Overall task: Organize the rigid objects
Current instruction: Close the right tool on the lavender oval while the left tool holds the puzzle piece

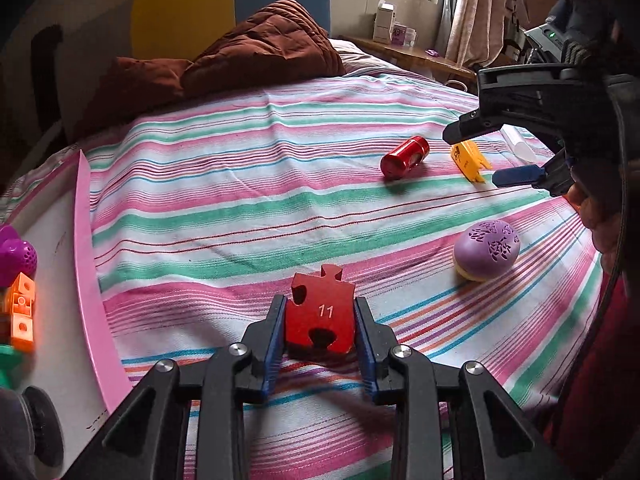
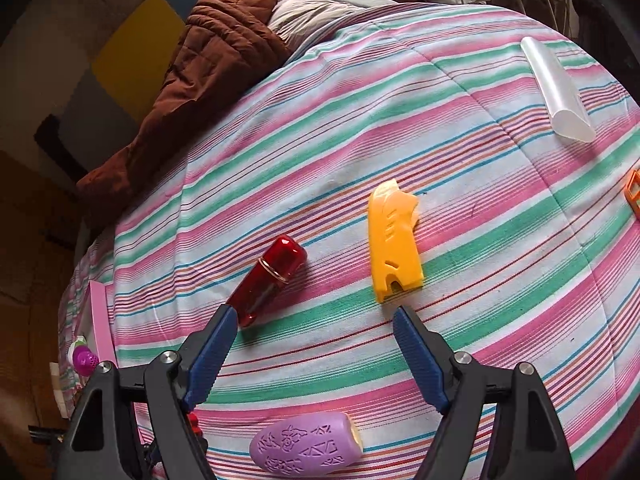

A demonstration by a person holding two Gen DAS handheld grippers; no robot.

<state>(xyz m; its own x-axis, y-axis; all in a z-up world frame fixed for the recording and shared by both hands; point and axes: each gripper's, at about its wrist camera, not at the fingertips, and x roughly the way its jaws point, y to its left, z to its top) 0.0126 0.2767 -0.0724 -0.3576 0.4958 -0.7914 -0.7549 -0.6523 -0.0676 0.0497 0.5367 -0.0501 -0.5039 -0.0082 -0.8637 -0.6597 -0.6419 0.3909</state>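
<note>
My left gripper [image 1: 320, 312] is shut on a red puzzle piece [image 1: 320, 314] marked 11, held just above the striped bed sheet. My right gripper [image 2: 312, 312] is open and empty above the sheet; it also shows in the left wrist view [image 1: 476, 152]. A red cylinder [image 2: 269, 280] lies by its left finger and a yellow plastic piece [image 2: 394, 246] just ahead of its right finger. A purple egg-shaped case [image 2: 306, 448] lies below the right gripper. These show in the left wrist view too: cylinder [image 1: 404, 157], yellow piece [image 1: 468, 160], purple case [image 1: 486, 249].
A pink-rimmed tray [image 1: 86, 264] at the left holds an orange block [image 1: 22, 312] and a magenta toy [image 1: 16, 256]. A clear tube [image 2: 556, 88] and an orange item [image 2: 633, 194] lie at the right. A brown quilt [image 1: 240, 52] is bunched at the bed's head.
</note>
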